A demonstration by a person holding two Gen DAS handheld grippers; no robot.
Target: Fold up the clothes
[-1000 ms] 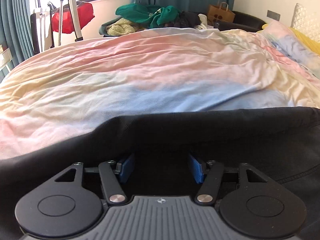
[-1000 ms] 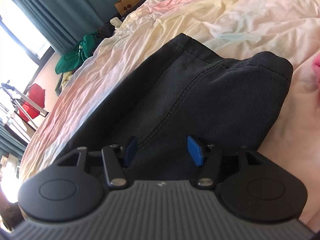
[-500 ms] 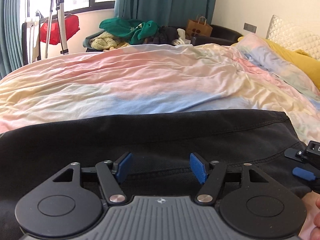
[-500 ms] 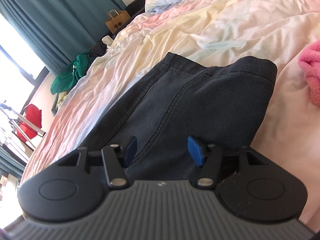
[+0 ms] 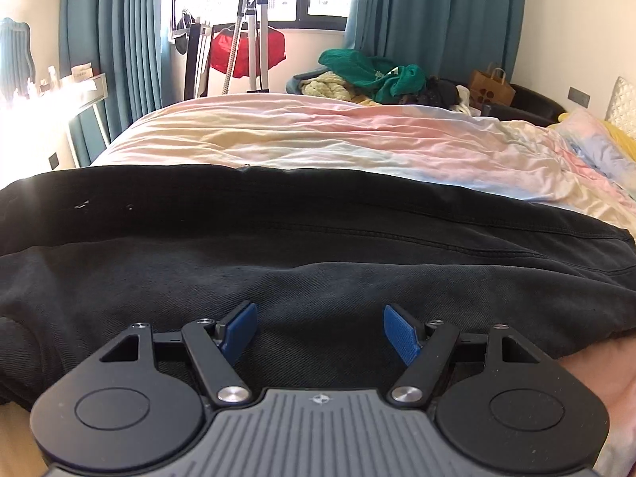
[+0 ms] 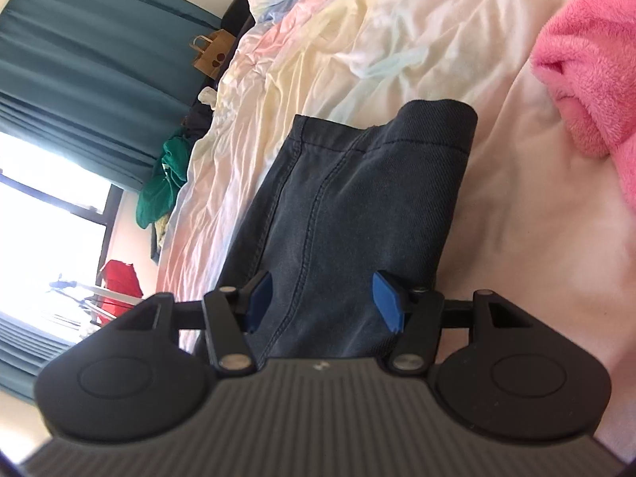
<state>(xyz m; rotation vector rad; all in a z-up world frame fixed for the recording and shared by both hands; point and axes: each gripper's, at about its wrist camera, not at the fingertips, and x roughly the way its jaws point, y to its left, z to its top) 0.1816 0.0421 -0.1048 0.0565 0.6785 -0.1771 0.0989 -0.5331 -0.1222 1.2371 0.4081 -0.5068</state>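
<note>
Dark jeans (image 5: 318,246) lie flat across the pastel bedsheet (image 5: 338,139), directly ahead of and beneath both tools. Left tool (image 5: 320,332): blue pads spread wide apart, gripping nothing, held level just above the denim. Right tool (image 6: 324,298): likewise open and empty, rolled sideways over the folded leg end (image 6: 397,151), near a pink fleece (image 6: 588,59). Compared with a second ago, both tools have drawn back, exposing more denim.

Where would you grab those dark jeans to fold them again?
Probably at the far end of the jeans, where the folded layers stop in one neat edge with bedsheet around it. Come from beyond that end, one pad sliding under the stack, then carry it back toward the open right gripper.
</note>
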